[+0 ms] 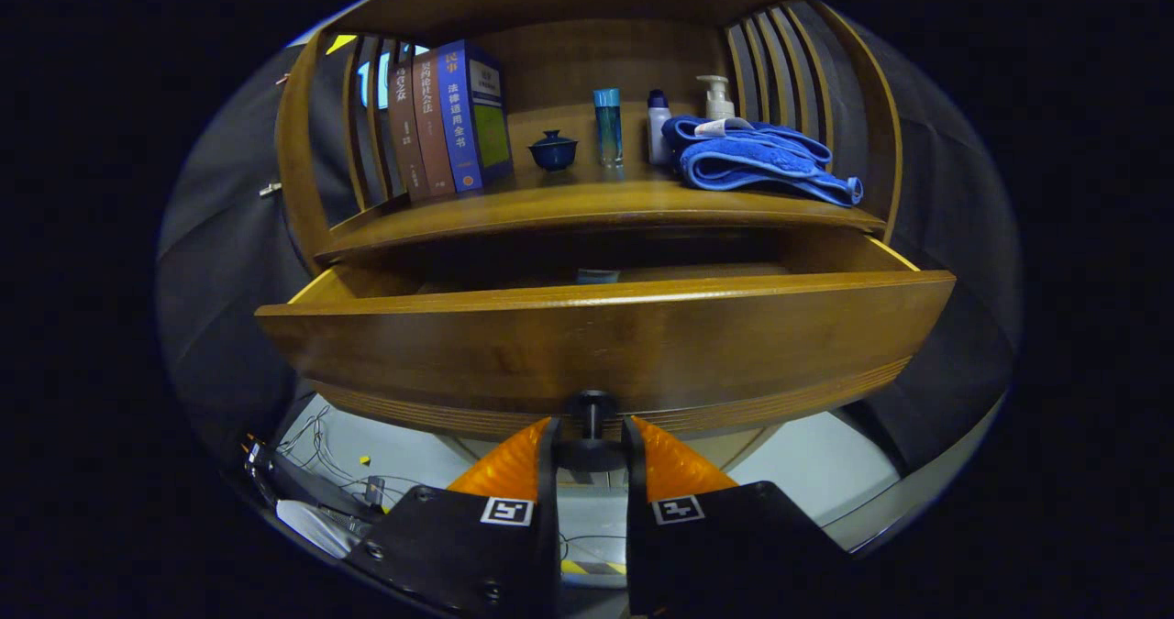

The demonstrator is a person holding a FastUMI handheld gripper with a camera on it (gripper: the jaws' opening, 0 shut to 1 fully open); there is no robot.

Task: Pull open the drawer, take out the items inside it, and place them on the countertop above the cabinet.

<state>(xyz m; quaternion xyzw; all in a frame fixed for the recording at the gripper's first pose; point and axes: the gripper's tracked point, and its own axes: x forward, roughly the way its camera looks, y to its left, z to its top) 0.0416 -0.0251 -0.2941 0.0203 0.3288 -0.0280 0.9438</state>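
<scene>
Nearest, the gripper (592, 431) is sitting at the drawer knob (592, 410), its two orange fingers (514, 463) flanking the dark knob on either side. Both fingers are lying close against the knob and appear to be clenching it, though the contact faces themselves are hidden behind the knob's disc, so the grasp is being recorded as a judgement.

Just beyond the fingers, the drawer (605, 335) is standing pulled well out of the cabinet, its curved wooden front facing the camera. Over its top edge a small pale blue item (597, 276) is showing inside, lying near the middle of the drawer; most of it is hidden by the front panel and its kind cannot be told. Whether other items are lying in the drawer cannot be told either.

Further back, the surface (587, 202) above the drawer is carrying a row of books (449, 119), a small dark blue lidded cup (553, 150), a slim blue bottle (607, 126), a white bottle with a blue cap (658, 126), a pump dispenser (716, 98) and a folded blue towel (761, 160).

Assessment: the opening step is looking complete or nearly so. Removal is not yet started, as the fingers are occupied with the knob and at least one item is lying in the drawer. Remaining work is letting go of the knob, reaching over the front, lifting out the contents and setting them on the free part of the surface
</scene>
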